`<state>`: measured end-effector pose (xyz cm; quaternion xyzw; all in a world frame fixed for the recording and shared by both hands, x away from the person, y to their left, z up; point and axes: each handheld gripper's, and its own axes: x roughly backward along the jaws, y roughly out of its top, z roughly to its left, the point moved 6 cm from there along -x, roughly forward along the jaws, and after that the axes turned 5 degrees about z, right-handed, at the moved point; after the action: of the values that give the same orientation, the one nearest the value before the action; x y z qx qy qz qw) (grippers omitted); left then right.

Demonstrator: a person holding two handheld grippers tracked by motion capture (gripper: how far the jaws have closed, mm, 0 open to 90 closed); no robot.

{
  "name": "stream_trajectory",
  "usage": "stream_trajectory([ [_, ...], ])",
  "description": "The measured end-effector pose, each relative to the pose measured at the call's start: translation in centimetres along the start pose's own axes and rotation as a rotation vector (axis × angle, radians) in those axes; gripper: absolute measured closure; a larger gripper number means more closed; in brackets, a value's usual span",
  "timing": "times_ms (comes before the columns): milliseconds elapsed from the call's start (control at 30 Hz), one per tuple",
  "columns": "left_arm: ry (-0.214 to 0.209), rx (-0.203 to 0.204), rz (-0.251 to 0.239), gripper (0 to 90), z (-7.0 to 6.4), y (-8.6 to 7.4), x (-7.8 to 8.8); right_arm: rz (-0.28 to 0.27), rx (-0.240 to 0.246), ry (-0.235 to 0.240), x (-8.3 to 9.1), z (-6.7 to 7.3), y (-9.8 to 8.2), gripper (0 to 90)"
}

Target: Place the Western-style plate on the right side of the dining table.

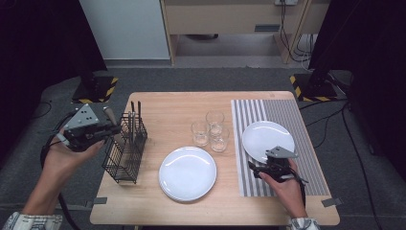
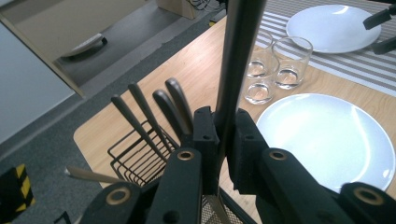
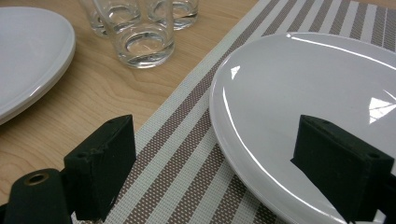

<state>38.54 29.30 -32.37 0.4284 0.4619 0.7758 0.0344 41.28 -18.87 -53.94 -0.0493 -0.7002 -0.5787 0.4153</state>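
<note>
Cutlery handle clamped in left gripper

Cutlery handle (image 2: 236, 56) stands pinched between the closed jaws of the left gripper (image 2: 219, 135), above the wire basket (image 2: 135, 161). Right gripper (image 3: 215, 168), jaws wide apart, holds nothing, straddling the plate (image 3: 303, 88) rim over the striped mat (image 3: 187, 154).

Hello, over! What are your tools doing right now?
Left tool shut on dark utensil handle, above wire caddy. Right tool open by plate. Nothing blocking.

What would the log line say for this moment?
left gripper: shut on dark utensil handle | wire caddy: holds more utensils | right gripper: open over plate on striped mat
</note>
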Motion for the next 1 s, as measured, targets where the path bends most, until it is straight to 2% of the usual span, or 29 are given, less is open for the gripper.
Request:
stream_trajectory([
  [100, -0.012, -0.007, -0.015, 82.4, -0.3, 0.7, 0.3, 0.000, -0.001, -0.001, 0.0, -0.1, 0.0, 13.0],
  [267, -0.044, -0.019, -0.028, 82.4, -1.0, 2.2, -0.2, 0.012, 0.001, -0.006, -0.2, -0.1, -0.1, 12.7],
  [433, -0.060, -0.048, -0.033, 82.4, -1.9, 4.0, -1.5, 0.002, 0.003, -0.008, 0.0, -0.2, 0.0, 12.7],
  [533, -0.075, -0.047, -0.030, 82.4, -2.3, 4.6, -2.3, 0.016, -0.002, -0.013, -0.2, -0.3, -0.2, 11.6],
  [733, -0.095, -0.054, -0.026, 82.4, -3.2, 5.4, -4.2, 0.006, -0.002, -0.013, -0.1, -0.3, -0.1, 11.1],
  [833, -0.107, -0.076, -0.007, 82.4, -3.7, 5.5, -5.3, 0.006, 0.001, -0.018, -0.1, -0.3, 0.0, 10.9],
  [1000, -0.130, -0.067, 0.005, 82.4, -4.2, 5.7, -7.1, 0.006, -0.003, -0.018, 0.0, -0.4, -0.1, 11.1],
])
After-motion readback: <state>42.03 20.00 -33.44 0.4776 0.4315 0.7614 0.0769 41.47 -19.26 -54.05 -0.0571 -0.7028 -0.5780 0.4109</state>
